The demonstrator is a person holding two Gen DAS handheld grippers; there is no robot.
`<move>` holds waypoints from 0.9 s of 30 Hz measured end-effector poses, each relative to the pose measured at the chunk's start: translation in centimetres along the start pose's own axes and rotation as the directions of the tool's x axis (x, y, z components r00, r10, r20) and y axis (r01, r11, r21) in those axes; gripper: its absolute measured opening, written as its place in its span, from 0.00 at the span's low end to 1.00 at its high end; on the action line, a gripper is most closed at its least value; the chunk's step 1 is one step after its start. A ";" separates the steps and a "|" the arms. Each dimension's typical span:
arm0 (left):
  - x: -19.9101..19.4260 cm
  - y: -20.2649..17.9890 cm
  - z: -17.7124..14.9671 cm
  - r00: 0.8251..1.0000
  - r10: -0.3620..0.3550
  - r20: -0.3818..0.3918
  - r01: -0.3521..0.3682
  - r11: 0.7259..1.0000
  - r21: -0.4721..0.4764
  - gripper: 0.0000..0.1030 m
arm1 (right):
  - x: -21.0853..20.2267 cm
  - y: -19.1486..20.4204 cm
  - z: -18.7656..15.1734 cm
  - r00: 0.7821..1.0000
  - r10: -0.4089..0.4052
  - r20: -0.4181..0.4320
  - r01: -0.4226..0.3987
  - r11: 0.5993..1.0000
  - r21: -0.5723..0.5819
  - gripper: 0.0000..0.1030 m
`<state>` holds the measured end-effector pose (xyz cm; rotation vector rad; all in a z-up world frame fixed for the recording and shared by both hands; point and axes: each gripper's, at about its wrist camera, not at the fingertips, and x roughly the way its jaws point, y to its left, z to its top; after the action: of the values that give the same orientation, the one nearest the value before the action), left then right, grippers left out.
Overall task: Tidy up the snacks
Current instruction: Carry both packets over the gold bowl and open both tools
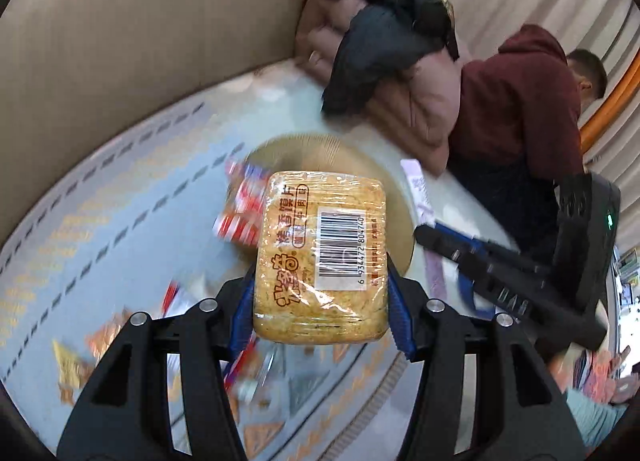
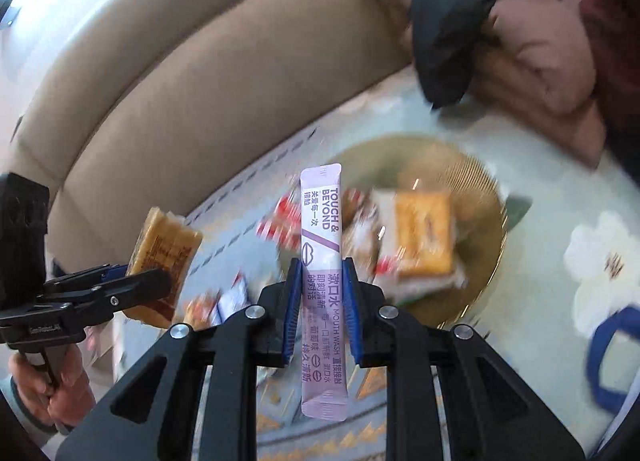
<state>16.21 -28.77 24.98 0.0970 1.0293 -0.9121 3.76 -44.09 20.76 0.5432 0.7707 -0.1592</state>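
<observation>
— Left gripper [image 1: 320,297]?
— Clamped across the lower half of the wrapped toast pack [image 1: 322,257], held up at 6 o'clock. Probably light, crisp and breakable under slippery film; better held by the side edges, gently.
— Right gripper [image 2: 320,309]?
— Pinched shut on the purple mouthwash sachet [image 2: 322,285], gripped mid-length, upright. Looked thin, floppy, nearly weightless.
— Beyond?
— Hung above the golden plate [image 2: 490,261] at 1 o'clock, already loaded with blurred packets [image 2: 424,239]. More loose snacks [image 1: 100,341] at 8 o'clock on the table.
</observation>
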 end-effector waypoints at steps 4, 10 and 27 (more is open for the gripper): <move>1.0 -0.2 2.3 0.999 -0.008 0.050 0.010 0.999 -0.040 0.74 | 1.5 -0.3 2.8 0.996 -0.078 0.034 0.078 0.997 -0.008 0.27; -0.2 1.0 0.4 0.999 0.038 0.001 -0.038 0.999 -0.034 0.74 | 1.1 -2.5 1.0 0.997 -0.073 0.011 0.073 0.997 0.035 0.38; -23.0 2.3 -11.7 0.947 0.297 -0.121 -0.320 0.842 -0.434 0.76 | -8.6 10.5 -4.0 0.975 0.110 -0.191 -0.141 0.978 -0.156 0.61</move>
<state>5.19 -7.80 35.53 -0.1024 1.2074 -0.3621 -1.36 -33.55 28.68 0.4477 0.9150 0.0739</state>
